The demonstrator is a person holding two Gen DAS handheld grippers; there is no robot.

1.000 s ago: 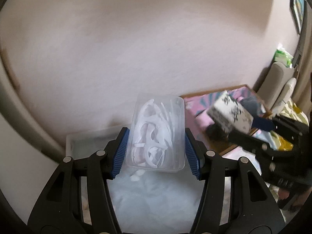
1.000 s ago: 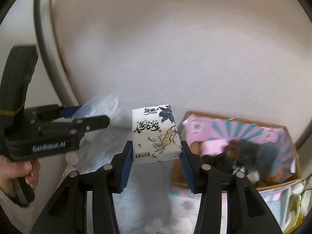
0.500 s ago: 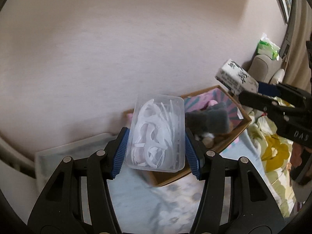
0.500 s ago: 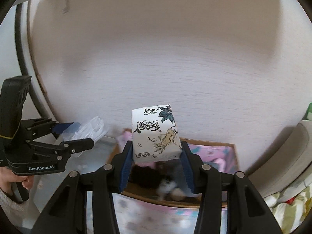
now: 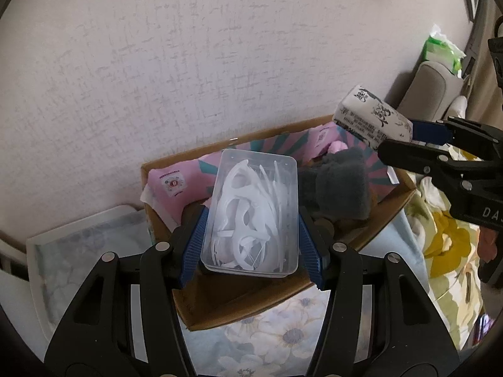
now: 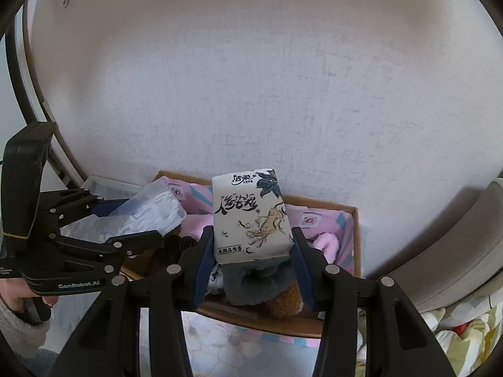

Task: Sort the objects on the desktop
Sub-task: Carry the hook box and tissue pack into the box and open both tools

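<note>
A clear box of floss picks (image 5: 251, 210) is clamped in the left gripper (image 5: 251, 242) jaws and a tissue pack (image 6: 251, 216) in the right gripper (image 6: 250, 264) jaws, both held above the cardboard box (image 5: 383, 216)

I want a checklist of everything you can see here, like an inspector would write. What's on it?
Surface: pale floral cloth under the box.
Job's things: clear plastic case of white floss picks and a white printed tissue pack, both held above an open brown cardboard box.
Clutter: grey fuzzy fabric, pink packets and a brown furry thing in the box; white tray beside it.
Grippers: left gripper shut on the case; right gripper shut on the tissue pack.
Cables: nothing seen.
Surroundings: textured pale wall, yellow floral bedding, green packet.
</note>
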